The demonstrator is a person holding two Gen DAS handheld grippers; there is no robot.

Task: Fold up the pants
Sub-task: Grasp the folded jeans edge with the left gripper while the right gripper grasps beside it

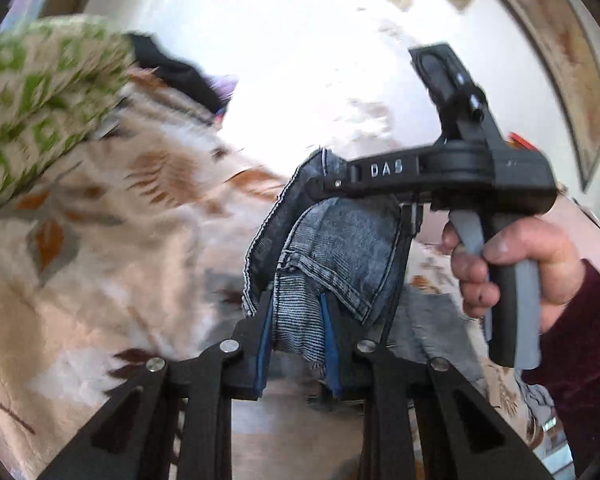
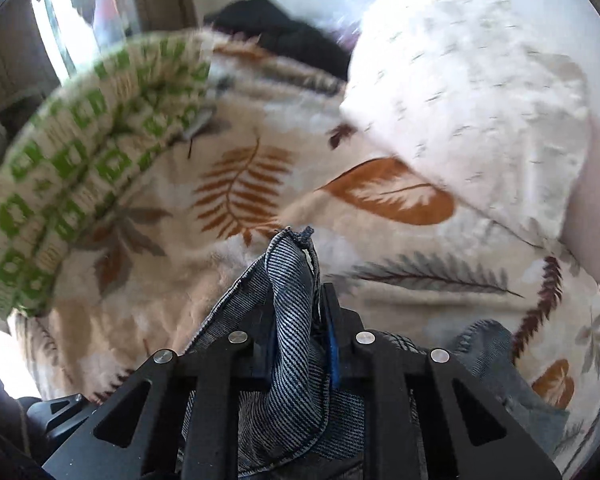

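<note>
The pants are blue-grey denim jeans [image 1: 332, 236]. My left gripper [image 1: 296, 320] is shut on a bunched fold of the jeans, held up above the bed. In the left wrist view my right gripper [image 1: 332, 178] comes in from the right, held by a hand, and its fingers clamp the top edge of the same denim. In the right wrist view my right gripper [image 2: 300, 320] is shut on a hem of the jeans [image 2: 292, 280]. More denim hangs below and to the right.
A cream leaf-print blanket [image 2: 240, 188] covers the bed under both grippers. A green-patterned pillow [image 2: 80, 176] lies left, a white pillow [image 2: 472, 92] right, dark clothes [image 2: 284, 36] at the back. The picture is motion-blurred.
</note>
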